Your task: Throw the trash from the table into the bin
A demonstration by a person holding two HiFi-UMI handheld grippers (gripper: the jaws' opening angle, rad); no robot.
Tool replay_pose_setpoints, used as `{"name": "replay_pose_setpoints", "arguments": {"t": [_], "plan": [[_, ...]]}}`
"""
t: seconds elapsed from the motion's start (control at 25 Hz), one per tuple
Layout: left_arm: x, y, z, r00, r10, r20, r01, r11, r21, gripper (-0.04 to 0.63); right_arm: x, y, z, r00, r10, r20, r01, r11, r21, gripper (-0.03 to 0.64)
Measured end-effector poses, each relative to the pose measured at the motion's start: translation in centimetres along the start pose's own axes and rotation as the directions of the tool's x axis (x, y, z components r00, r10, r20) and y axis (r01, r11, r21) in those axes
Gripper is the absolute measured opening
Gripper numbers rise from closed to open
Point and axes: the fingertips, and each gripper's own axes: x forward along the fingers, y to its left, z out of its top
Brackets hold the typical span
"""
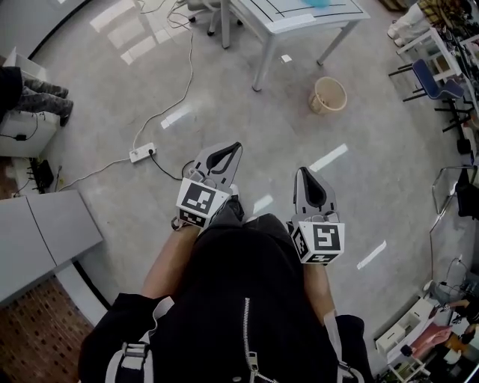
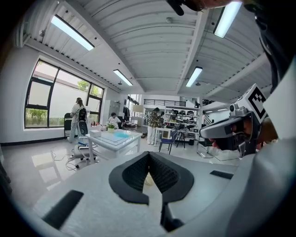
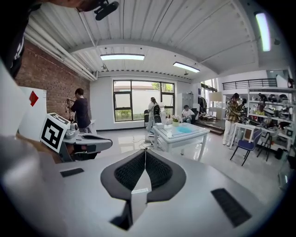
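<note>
looking down in the head view, both tongs sit out in front of the person's chest, over bare floor: left tongs (image 1: 232, 152) and right tongs (image 1: 303, 176), each pinched closed with nothing in it. the counter (image 1: 314, 23) stands ahead at the top of the picture, well apart from both. a blue scrap (image 1: 322, 3) lies on it right at the edge of view, and that's my guess for the trash. one bin (image 1: 328, 95), a pale round basket, sits on the floor just beside a counter leg, ahead and a touch right of the right tongs. so the right hand is the nearer one to the bin. a small white scrap (image 1: 286, 57) lies on the floor by the counter's legs.

over to the left gripper view: the tips meet, closed up tight, empty. a pale sliver low in the gap looks like the bin beyond, not a catch. the counter is ahead and left, and the blue scrap on its top is too small to read a long axis.

right gripper view now: jaws flat together, holding nothing. the counter is ahead, slightly right, blue scrap on top.

the count: two tongs, one counter, one bin, one blue scrap, one white scrap. next call, as i see it: close the gap to the counter.
</note>
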Motion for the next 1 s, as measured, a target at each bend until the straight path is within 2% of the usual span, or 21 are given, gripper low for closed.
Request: {"name": "replay_pose_setpoints", "arguments": {"t": [0.32, 0.6, 1.0], "plan": [[1.9, 3.5, -0.1, 1.0, -0.01, -0.015, 0.01, 1.0, -0.006, 0.006, 4.3, 0.2, 1.1, 1.0, 0.008, -0.002, -0.008, 1.0, 0.006, 0.011], [5.8, 4.5, 0.9, 0.999, -0.016, -0.031, 0.016, 1.0, 0.012, 0.006, 8.5, -2.3, 2.1, 0.999, 0.045, 0.005, -0.045, 0.999, 0.017, 0.011], [13.5, 9.8, 5.2, 0.998, 0.048, -0.043, -0.048, 0.999, -0.008, 0.006, 17.6, -6.7, 6.4, 0.991, 0.137, 0.004, -0.137, 0.99, 0.029, 0.011]]}}
